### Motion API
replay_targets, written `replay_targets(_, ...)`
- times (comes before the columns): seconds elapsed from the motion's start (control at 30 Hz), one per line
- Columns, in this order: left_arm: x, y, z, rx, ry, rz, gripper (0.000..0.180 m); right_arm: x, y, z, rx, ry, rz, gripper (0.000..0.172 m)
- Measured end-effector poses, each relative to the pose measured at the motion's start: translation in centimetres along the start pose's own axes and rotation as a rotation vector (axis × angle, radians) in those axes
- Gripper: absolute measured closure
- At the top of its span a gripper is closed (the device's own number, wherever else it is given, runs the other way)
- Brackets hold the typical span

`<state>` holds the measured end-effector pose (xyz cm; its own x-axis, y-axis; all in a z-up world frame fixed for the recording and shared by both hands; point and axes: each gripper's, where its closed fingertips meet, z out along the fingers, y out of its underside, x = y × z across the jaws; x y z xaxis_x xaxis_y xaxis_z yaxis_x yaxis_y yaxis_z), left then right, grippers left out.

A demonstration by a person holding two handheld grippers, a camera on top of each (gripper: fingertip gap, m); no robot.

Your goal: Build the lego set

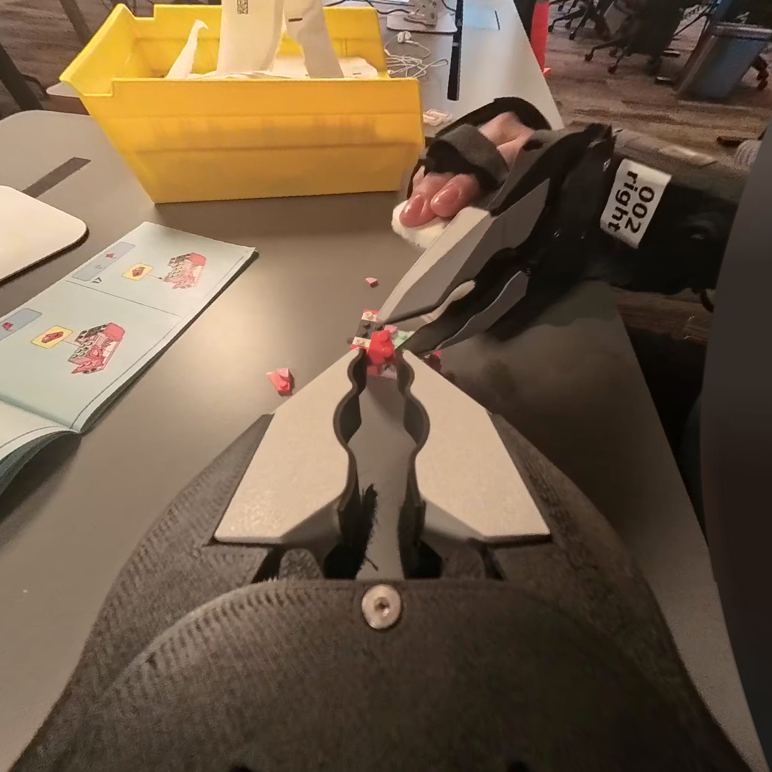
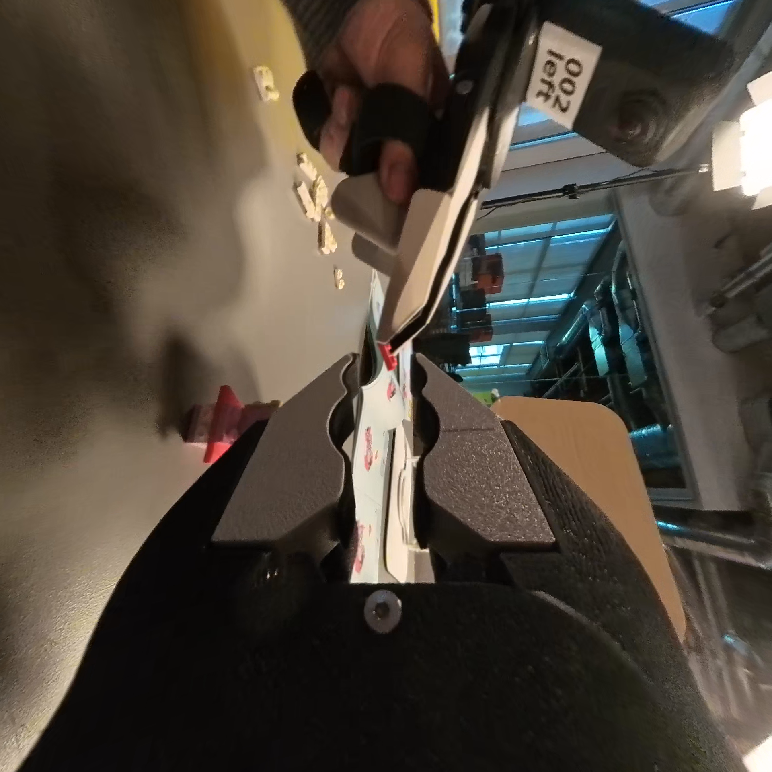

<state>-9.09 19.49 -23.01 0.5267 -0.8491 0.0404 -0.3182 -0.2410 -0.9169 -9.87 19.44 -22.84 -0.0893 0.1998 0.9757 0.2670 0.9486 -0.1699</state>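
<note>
Your left gripper (image 1: pixel 379 354) is clamped on a small red brick (image 1: pixel 379 347). Your right gripper (image 2: pixel 383 359) hangs open with nothing in it, right beside the brick model (image 1: pixel 369 330).

My left tool (image 1: pixel 378 355) reaches forward, low over the table (image 1: pixel 209 417). Its two fingers (image 1: pixel 334 376) are close together and pinch a small red brick (image 1: pixel 379 344) at the tips. My right tool (image 1: pixel 403 330) comes in from the right side, rolled on its side, tips pointing down and left. Its fingers stand a little apart with nothing pinched between them, I think; that view is blurry. A hand (image 1: pixel 434 200) with black straps holds the right tool.
</note>
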Motion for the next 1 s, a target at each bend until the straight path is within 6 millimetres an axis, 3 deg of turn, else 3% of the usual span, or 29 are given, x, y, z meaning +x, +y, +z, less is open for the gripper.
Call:
replay_targets(0.1,0.1,-0.2,-0.1,0.013,0.013,-0.005,0.167,-0.3,0.4,0.3,-0.031,0.002,-0.039,0.153)
replay_targets(0.17,0.3,-0.4,-0.2,0.025,0.02,-0.003,0.168,0.2,0.6,0.3,-0.043,0.044,-0.061,0.168)
replay_targets(0.3,0.0,-1.5,-0.4,0.114,-0.007,-0.009,0.167,1.8,0.9,0.3,-0.076,0.14,-0.037,0.169)
replay_targets(0.43,-0.2,-3.4,-1.0,0.257,-0.043,-0.022,0.145,3.7,0.9,-0.1,-0.069,0.246,0.057,0.169)
replay_targets(0.7,0.1,-5.0,-1.5,0.418,-0.068,0.001,0.157,5.0,1.0,-0.7,-0.05,0.316,0.128,0.169)
replay_targets(1.0,0.0,-4.8,-1.3,0.396,-0.13,0.07,0.166,4.8,0.7,-0.5,-0.04,0.307,0.131,0.169)
